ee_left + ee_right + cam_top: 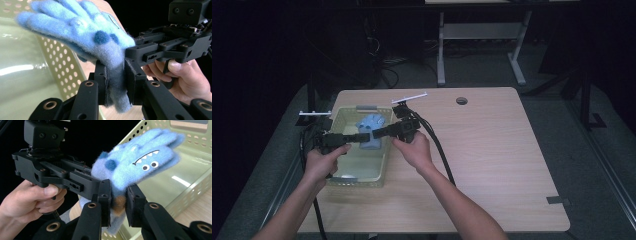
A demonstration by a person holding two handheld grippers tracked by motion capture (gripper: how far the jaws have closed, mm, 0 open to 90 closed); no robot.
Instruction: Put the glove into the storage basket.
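A fuzzy blue glove with a monster face, white teeth and googly eyes, hangs over the pale green perforated basket. Both grippers hold it at the cuff from opposite sides. My left gripper comes in from the left; in its own view its jaws are shut on the glove's grey-blue cuff. My right gripper reaches in from the right, and its jaws pinch the cuff beside a brown patch. Each gripper view shows the other gripper's black body, held in a hand.
The basket sits on the left part of a light wooden table, with something pale on its bottom near the front wall. A cable hole lies at the table's back and a tape strip at the front right. Cables trail from both grippers.
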